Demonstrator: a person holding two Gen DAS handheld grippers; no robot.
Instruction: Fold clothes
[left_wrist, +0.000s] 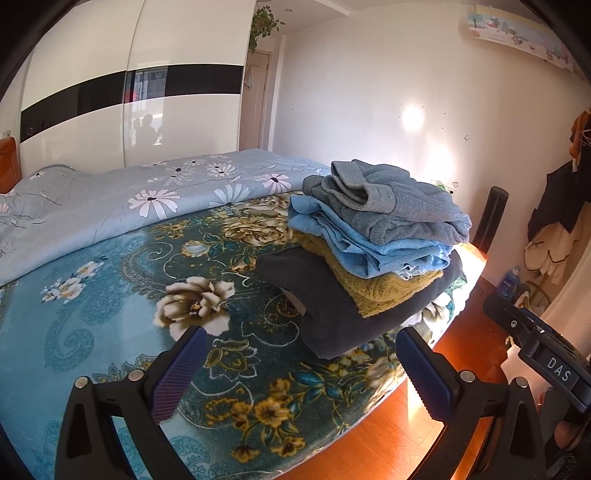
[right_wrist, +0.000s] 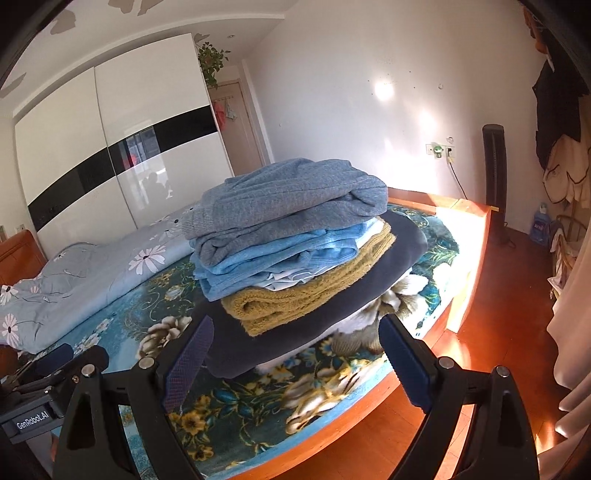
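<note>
A stack of folded clothes (left_wrist: 373, 236) (right_wrist: 295, 240) rests near the foot corner of the bed. From the bottom it holds a dark navy garment (right_wrist: 314, 317), a mustard knit (right_wrist: 295, 299), light blue pieces (right_wrist: 266, 258) and a grey-blue sweater (right_wrist: 291, 195) on top. My left gripper (left_wrist: 299, 365) hovers open over the floral blanket, just short of the navy garment's near edge, with nothing between its fingers. My right gripper (right_wrist: 295, 354) is open too, its fingers flanking the near edge of the navy garment without pressing on it.
The bed carries a teal floral blanket (left_wrist: 110, 302) and a pale blue daisy quilt (left_wrist: 110, 206) bunched toward the headboard. Beyond the bed's wooden edge (right_wrist: 458, 295) is an orange wood floor (right_wrist: 509, 332). A white wardrobe (right_wrist: 110, 158), a black tower fan (right_wrist: 493, 177) and hanging coats (right_wrist: 561, 147) stand around.
</note>
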